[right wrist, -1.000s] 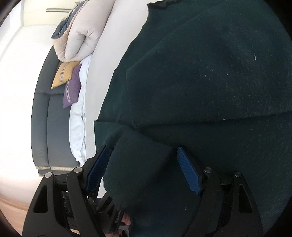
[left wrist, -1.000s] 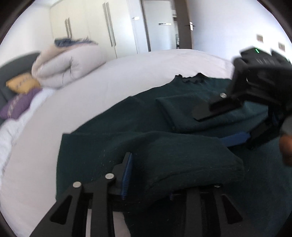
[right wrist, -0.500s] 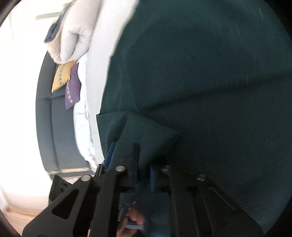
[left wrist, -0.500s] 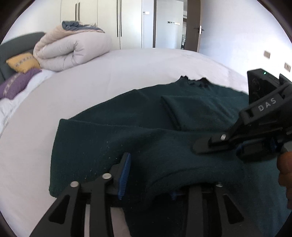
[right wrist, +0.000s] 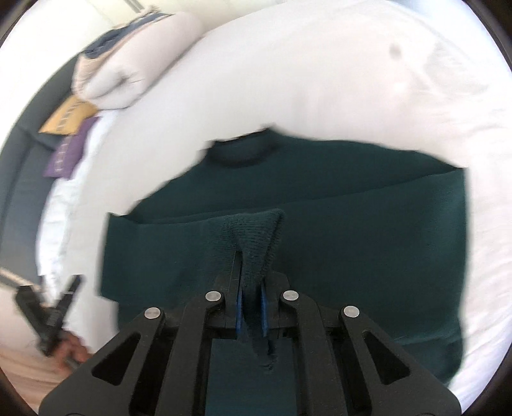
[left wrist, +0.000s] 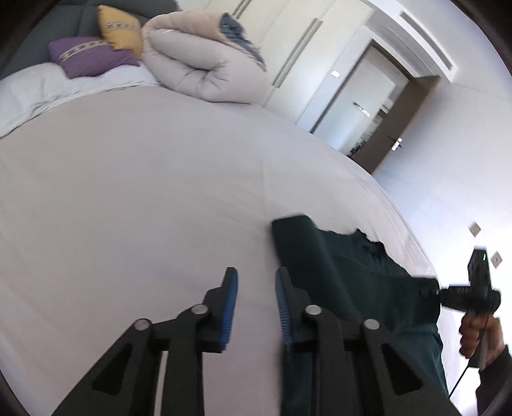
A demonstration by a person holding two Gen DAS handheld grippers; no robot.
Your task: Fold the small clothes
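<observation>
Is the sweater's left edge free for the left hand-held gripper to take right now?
Probably yes: the left hand-held gripper, jaws closing on nothing, sits right beside the sweater edge on bare sheet, nothing between them.

White bed [left wrist: 134,192], rolled duvet [left wrist: 204,67], purple [left wrist: 89,56] and yellow cushions [left wrist: 120,30], white wardrobe [left wrist: 307,54], open door [left wrist: 406,124], bright daylight

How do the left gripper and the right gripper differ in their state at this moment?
The left gripper has a gap between its blue pads with nothing in it, and its jaws are closing; the right gripper is shut on a pinched fold of the dark green sweater. The left gripper is over the bare white bed sheet; the right one is over the sweater. Both have black fingers and blue pads.
</observation>
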